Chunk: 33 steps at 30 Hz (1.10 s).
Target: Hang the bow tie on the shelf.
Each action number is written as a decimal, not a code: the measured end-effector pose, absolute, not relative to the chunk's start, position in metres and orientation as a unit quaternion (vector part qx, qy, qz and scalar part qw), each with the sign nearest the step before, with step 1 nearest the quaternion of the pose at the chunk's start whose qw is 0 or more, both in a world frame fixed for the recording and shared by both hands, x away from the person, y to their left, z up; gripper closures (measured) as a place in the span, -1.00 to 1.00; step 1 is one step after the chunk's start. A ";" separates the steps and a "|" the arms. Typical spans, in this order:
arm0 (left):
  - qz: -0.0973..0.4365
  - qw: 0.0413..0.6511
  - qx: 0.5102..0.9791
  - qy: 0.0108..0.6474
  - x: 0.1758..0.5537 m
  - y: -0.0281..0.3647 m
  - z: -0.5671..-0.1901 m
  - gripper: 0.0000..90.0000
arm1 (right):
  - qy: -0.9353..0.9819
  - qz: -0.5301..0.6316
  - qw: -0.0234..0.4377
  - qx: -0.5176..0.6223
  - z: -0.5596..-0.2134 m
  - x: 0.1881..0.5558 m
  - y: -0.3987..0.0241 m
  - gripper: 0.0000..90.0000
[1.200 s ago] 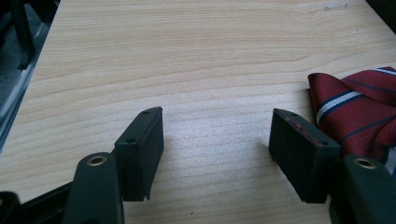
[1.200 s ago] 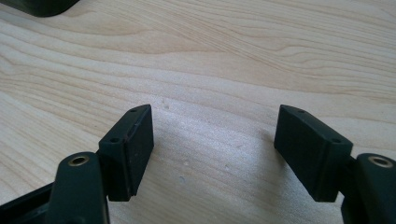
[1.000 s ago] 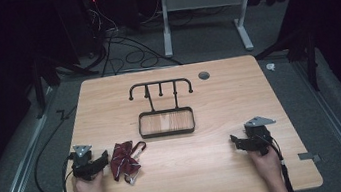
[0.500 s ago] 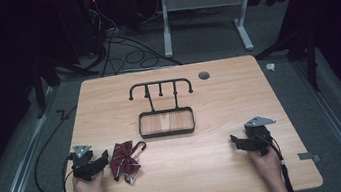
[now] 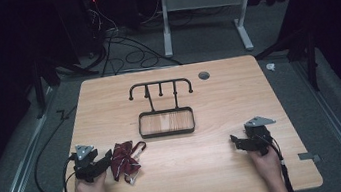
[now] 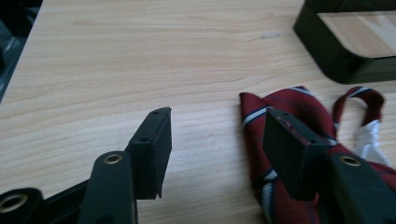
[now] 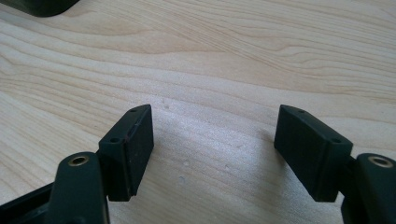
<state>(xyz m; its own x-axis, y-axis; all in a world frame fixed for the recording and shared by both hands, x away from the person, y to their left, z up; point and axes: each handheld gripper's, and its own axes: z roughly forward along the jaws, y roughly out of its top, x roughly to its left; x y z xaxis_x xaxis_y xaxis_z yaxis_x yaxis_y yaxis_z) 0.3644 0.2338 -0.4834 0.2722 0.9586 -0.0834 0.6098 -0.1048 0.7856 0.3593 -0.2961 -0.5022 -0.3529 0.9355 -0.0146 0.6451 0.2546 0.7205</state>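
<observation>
A dark red bow tie (image 5: 123, 160) with blue and white stripes lies crumpled on the wooden table (image 5: 220, 180) at the front left. My left gripper (image 5: 107, 160) rests right beside it, pointing at it. In the left gripper view its jaws (image 6: 217, 126) have just been closing but stand apart; the bow tie's (image 6: 289, 100) left edge lies between them, the rest runs under the right jaw, and no pad presses on it. My right gripper (image 5: 235, 142) rests at the front right, open (image 7: 214, 116) over bare wood.
A black wire rack with a row of hooks (image 5: 159, 85) stands mid-table on a black-rimmed wooden tray (image 5: 167, 133), also seen at the top right of the left gripper view (image 6: 327, 51). A round cable hole (image 5: 204, 75) sits behind it.
</observation>
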 end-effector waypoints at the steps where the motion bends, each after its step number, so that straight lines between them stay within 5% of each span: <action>1: 0.234 0.373 0.707 0.553 0.364 0.232 -0.482 -0.04 | 0.758 0.318 0.228 0.521 -0.502 0.359 -0.296 -0.34; 33: 0.199 0.403 0.759 0.470 0.358 0.179 -0.452 0.07 | 0.759 0.318 0.228 0.521 -0.502 0.359 -0.296 -0.34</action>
<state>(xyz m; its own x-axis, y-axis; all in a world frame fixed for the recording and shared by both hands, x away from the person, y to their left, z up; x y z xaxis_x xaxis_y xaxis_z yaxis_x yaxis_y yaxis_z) 0.3583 0.1788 -0.4518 0.4789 0.8745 -0.0774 0.5538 -0.2325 0.7995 0.3592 -0.2961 -0.5022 -0.3533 0.9354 -0.0148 0.6447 0.2550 0.7206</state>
